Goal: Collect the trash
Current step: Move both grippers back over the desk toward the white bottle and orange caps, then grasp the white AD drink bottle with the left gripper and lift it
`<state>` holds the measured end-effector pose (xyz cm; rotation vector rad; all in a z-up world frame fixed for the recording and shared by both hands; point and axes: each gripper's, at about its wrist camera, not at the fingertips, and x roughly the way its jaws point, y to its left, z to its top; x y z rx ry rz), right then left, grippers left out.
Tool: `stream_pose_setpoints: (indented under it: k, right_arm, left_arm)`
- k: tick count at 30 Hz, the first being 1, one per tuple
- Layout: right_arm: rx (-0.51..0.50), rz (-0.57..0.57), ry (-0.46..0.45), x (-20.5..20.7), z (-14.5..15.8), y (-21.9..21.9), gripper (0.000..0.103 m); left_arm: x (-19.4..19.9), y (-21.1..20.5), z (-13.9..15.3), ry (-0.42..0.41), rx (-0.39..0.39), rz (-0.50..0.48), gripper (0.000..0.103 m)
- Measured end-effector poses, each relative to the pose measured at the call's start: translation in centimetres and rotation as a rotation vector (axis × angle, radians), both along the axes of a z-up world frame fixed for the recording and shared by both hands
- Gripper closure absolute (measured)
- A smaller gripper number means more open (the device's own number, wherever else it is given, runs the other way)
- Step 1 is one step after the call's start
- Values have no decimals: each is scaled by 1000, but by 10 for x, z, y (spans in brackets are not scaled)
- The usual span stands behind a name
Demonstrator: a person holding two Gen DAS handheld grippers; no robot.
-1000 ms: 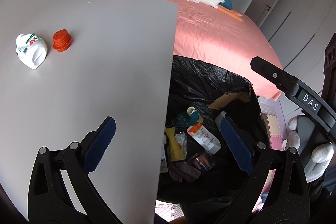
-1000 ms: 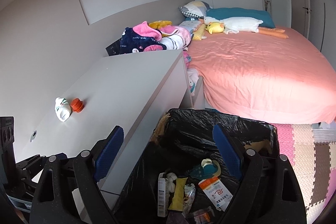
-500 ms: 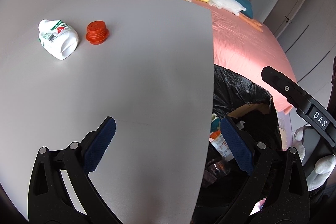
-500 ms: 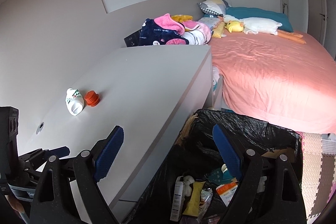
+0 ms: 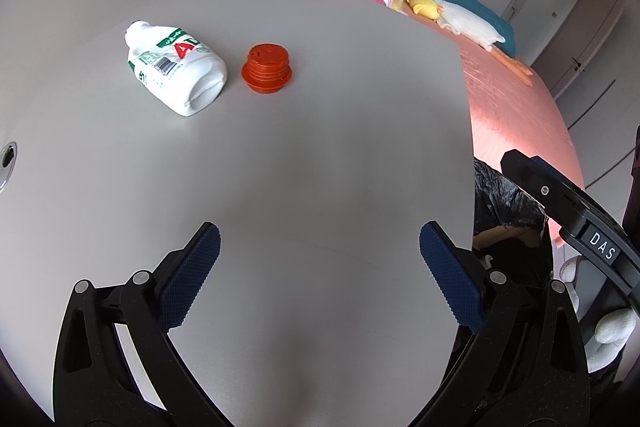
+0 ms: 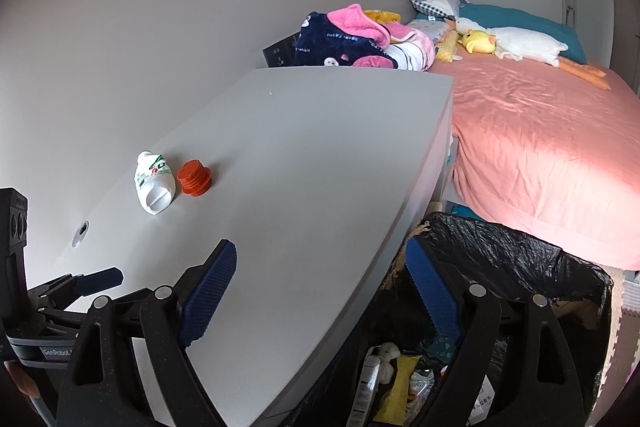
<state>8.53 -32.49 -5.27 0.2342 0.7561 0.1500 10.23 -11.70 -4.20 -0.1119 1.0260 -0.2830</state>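
White bottle (image 5: 176,67) red "AD" label, gripper tag (image 5: 602,250) "DAS"

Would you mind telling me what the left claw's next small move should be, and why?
Probably forward toward the white bottle, lying on its side on the table beside the red cap. The left claw is open, empty and short of both.

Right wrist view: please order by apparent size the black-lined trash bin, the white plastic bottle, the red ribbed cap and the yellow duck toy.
1. Black-lined trash bin, though nearest the camera.
2. White plastic bottle.
3. Red ribbed cap and yellow duck toy look alike; the toy lies farther away, so unranked.
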Motion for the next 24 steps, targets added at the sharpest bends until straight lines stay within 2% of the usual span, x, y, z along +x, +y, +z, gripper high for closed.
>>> stream_pose_setpoints:
  k: [10,24]
  right_arm:
    - [-5,41,19,30,-4,25,16]
    - [-37,119,40,70,-12,65,16]
  left_arm:
    - [26,27,-1,1,9,84,7]
    - [72,56,-14,26,7,142,7]
